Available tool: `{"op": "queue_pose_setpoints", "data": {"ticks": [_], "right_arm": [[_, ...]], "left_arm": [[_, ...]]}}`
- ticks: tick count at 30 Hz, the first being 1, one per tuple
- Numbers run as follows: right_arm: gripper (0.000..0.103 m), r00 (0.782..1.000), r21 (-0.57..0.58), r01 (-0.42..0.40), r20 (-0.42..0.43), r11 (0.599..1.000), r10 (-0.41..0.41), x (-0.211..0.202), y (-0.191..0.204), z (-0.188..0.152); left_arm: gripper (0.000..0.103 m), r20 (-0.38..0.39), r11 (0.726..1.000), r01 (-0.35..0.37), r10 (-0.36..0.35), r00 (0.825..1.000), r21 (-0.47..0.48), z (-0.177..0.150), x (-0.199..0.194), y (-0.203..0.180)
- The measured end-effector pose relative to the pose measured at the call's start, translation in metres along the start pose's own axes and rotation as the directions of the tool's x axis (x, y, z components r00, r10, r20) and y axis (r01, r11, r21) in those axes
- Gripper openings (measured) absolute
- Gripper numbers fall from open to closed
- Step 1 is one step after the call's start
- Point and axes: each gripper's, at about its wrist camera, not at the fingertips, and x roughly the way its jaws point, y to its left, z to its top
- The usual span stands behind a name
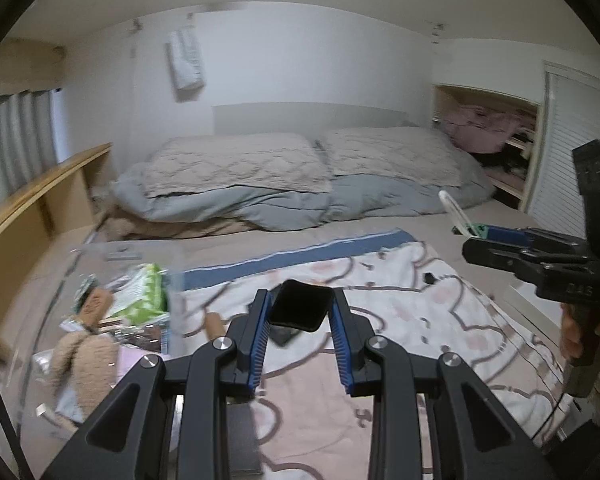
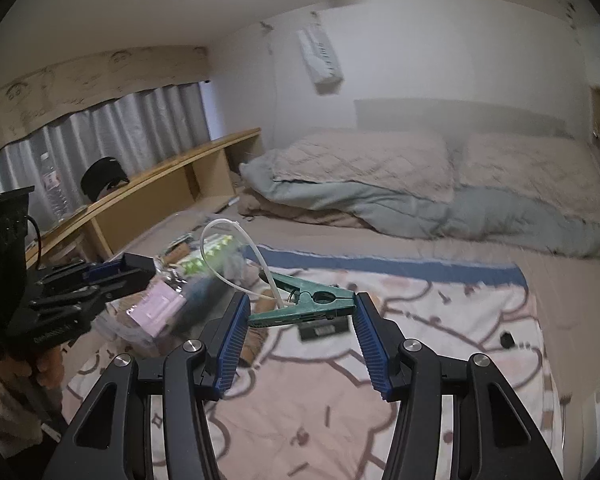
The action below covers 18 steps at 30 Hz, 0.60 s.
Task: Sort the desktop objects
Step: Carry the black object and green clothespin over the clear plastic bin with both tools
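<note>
- A black phone (image 1: pixel 301 305), flat with rounded corners and a dark glossy face, is gripped between the blue ribbed fingers (image 1: pixel 260 332) of the left gripper (image 1: pixel 300 300) and is held clear above the bed.
- A green clamp-style clip (image 2: pixel 304 306), with a thin white loop of tube threaded through it, is pinched end to end between the fingers of the right gripper (image 2: pixel 300 308), also in the air.
- Below both, a white blanket (image 1: pixel 440 320) with pink cartoon outlines and one blue border stripe is spread over the bed (image 1: pixel 500 216); broad bare stretches of it are seen to the right.
- One small dark object (image 1: pixel 429 278) lies alone on the blanket; what it is cannot be told.
- At the blanket's left edge, a clear bin (image 1: pixel 100 320) is filled with mixed items: one green patterned pack (image 1: pixel 142 292), one pink box (image 2: pixel 158 308), one tan plush toy (image 1: pixel 88 364).
- Farther off, two beige quilted pillows (image 1: pixel 236 164) rest on a folded grey duvet by the wall.
</note>
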Motion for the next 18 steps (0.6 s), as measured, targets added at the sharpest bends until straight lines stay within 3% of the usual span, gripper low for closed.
{"op": "queue_pose_setpoints", "data": {"ticks": [5, 12, 18], "right_arm": [[0.054, 0.999, -0.044, -0.037, -0.005, 0.998, 0.037, 0.026, 0.040, 0.024], [0.054, 0.993, -0.078, -0.117, -0.011, 0.990, 0.117, 0.062, 0.093, 0.041], [0.054, 0.983, -0.069, -0.181, -0.045, 0.981, 0.178, 0.089, 0.127, 0.038]], "left_arm": [[0.029, 0.011, 0.992, -0.101, 0.102, 0.995, -0.082, 0.000, -0.007, 0.041], [0.029, -0.020, 0.956, -0.216, 0.216, 0.976, -0.197, -0.015, -0.018, 0.104], [0.029, -0.085, 0.933, -0.264, 0.250, 0.964, -0.244, -0.035, -0.022, 0.152]]}}
